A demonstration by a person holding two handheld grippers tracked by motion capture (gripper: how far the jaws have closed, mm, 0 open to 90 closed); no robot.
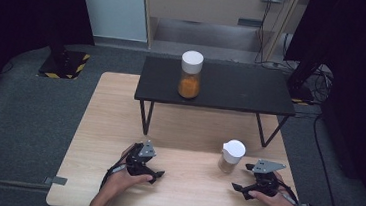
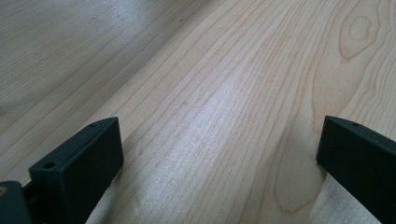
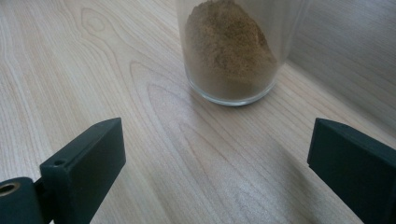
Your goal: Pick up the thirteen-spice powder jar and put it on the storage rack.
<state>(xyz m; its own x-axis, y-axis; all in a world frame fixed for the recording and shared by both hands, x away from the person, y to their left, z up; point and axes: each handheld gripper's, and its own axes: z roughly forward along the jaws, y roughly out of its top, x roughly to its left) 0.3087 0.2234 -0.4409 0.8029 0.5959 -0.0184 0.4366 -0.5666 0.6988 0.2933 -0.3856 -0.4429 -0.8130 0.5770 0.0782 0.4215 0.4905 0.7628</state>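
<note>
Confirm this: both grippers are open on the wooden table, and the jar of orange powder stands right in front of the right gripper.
Wrong jar. The jar in front of the right gripper holds brown powder, as the right gripper view shows. The orange jar stands on the black shelf. Both grippers, including the left gripper, are open.

Light wooden table (image 1: 98, 126), black raised shelf (image 1: 232, 87) with orange-powder jar (image 1: 190, 75), brown-powder jar (image 1: 230, 156) beside
</note>
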